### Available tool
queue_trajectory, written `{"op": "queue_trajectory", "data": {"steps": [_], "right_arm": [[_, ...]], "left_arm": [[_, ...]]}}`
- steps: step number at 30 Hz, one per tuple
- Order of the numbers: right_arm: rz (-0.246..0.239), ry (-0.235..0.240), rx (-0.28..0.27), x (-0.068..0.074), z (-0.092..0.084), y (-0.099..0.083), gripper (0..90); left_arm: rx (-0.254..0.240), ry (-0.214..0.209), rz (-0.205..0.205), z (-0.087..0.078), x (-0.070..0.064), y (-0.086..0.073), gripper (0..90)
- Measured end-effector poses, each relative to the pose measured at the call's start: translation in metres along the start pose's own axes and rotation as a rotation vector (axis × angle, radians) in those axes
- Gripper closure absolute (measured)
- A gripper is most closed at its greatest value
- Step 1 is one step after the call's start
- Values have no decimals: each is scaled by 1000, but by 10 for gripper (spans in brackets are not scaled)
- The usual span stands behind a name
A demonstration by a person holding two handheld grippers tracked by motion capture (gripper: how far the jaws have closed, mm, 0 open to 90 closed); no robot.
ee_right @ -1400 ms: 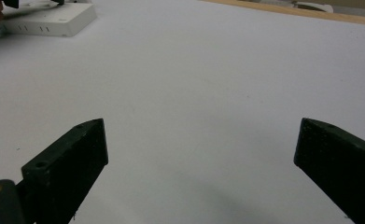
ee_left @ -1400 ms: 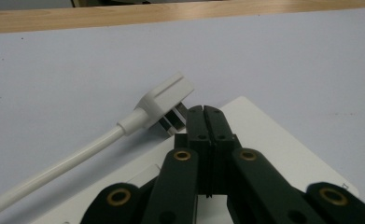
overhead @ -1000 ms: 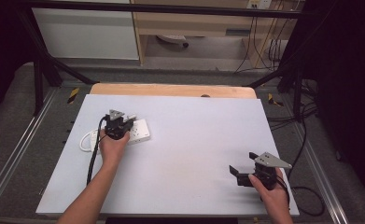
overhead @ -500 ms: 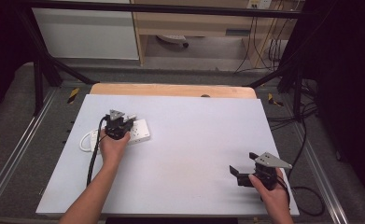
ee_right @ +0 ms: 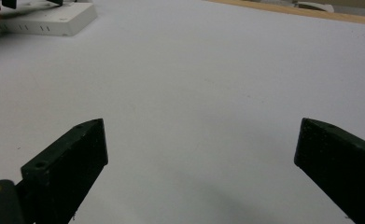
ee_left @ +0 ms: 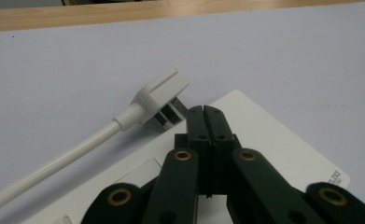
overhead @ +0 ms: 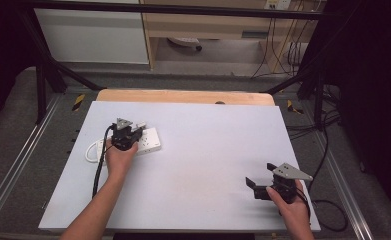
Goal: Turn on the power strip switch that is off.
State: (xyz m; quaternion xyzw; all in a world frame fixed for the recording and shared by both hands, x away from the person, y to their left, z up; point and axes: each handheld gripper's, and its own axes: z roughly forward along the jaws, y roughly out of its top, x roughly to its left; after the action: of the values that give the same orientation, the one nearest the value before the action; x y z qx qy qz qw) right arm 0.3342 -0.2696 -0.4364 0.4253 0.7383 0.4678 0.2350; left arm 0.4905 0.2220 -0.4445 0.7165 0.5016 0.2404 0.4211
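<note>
A white power strip (overhead: 150,140) lies flat at the table's left side, its white cable (overhead: 90,151) looping off its left end. My left gripper (overhead: 128,131) rests over the strip with its jaws pressed together and nothing between them. In the left gripper view, the shut tips (ee_left: 203,110) sit on the strip (ee_left: 283,154), right beside the metal prongs of a white plug (ee_left: 159,95); the plug's cable (ee_left: 54,161) runs off to the lower left. My right gripper (overhead: 260,176) is near the table's front right, its jaws (ee_right: 201,140) wide open over bare surface.
The pale grey tabletop (overhead: 208,140) has a wooden strip (overhead: 183,96) along its far edge. Black frame bars and floor cables surround the table. In the right gripper view the power strip (ee_right: 45,18) lies far off at the upper left.
</note>
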Motion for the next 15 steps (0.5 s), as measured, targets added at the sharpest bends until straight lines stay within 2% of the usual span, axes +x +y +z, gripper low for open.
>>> {"op": "queue_trajectory", "data": {"steps": [5, 15], "right_arm": [[7, -7, -3, -1, -1, 0, 32], [8, -5, -6, -1, -1, 0, 32]], "left_arm": [[-16, -15, 4, 0, -4, 1, 900], [-30, -29, 4, -2, -2, 4, 900]]}}
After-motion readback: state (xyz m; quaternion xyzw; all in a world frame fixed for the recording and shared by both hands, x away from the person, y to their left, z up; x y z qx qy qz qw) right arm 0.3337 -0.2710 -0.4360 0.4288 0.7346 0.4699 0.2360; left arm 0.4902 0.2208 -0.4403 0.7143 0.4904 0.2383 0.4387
